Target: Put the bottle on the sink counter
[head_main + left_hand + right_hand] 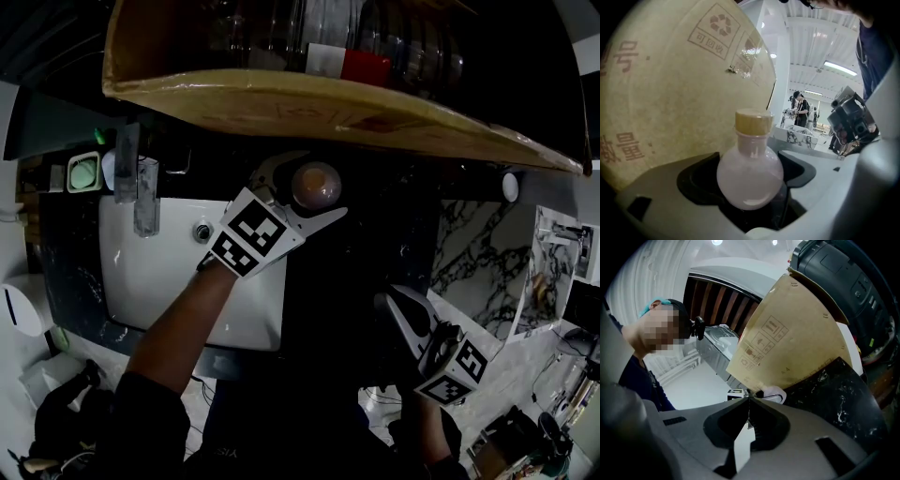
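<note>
Black marble counter (pixel 836 397), round pink bottle (pixel 750 176) in left tongs (pixel 313 190)

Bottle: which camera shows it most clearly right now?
Left gripper view: the bottle fills the centre, round body and cap clear, held between the jaws of the left gripper. Head view shows it only from above, small. Right gripper view shows at most a pale sliver past its jaws.
</note>
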